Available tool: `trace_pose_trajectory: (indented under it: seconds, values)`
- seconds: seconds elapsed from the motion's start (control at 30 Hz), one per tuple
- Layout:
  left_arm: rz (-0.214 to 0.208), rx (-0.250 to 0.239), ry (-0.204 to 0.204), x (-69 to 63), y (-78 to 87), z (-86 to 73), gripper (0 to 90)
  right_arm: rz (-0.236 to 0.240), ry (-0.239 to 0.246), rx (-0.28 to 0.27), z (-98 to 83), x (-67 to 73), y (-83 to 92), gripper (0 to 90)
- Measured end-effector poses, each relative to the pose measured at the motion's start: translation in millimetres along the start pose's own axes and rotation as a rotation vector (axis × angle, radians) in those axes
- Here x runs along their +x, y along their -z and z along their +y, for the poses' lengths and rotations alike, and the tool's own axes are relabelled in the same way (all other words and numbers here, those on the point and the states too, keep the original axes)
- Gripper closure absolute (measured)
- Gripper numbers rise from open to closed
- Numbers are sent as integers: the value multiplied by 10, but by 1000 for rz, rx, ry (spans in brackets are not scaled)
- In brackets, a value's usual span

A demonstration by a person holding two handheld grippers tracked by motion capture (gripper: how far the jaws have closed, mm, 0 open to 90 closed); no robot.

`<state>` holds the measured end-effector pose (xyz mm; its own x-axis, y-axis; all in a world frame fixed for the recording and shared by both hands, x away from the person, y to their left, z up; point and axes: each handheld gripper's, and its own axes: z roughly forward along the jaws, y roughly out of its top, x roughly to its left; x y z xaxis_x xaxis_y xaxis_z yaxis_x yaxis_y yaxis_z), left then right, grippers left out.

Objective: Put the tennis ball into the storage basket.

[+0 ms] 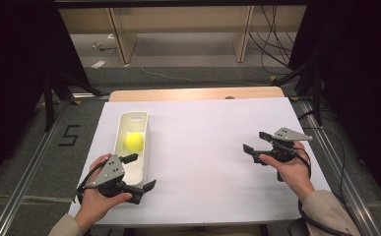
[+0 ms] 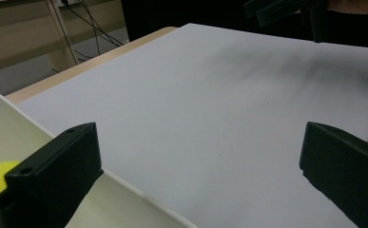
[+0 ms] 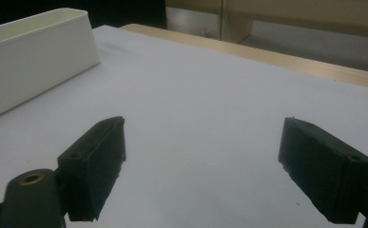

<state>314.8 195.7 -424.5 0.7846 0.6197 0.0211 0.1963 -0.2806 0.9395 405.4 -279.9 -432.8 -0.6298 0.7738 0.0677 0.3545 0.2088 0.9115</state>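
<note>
A white sheet (image 1: 203, 147) covered the table (image 1: 198, 93), whose wooden edge showed at the far side; beyond it lay grey floor, loose cables and the legs of a pale wooden frame, with dark surroundings on both sides.

The left gripper (image 1: 140, 172) sat at the near left, its jaws spread wide and holding nothing; one jaw hung over the near end of the white tray (image 1: 120, 129), the other over the bare sheet just beside it. The right gripper (image 1: 255, 141) hovered at the right, well apart from the tray, jaws likewise wide and empty.

There were two grippers, one tray and one yellow ball (image 1: 134, 141). The ball lay inside the tray, about midway along it, beyond the left gripper.
</note>
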Motion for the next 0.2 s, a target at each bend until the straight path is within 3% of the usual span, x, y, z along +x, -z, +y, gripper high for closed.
trace_pose_trajectory:
  seconds: [0.2]
  values:
    - [-3, 0, 2, 0, -9, 6, 0, 6, 2, -9, -2, 1, -4, 168]
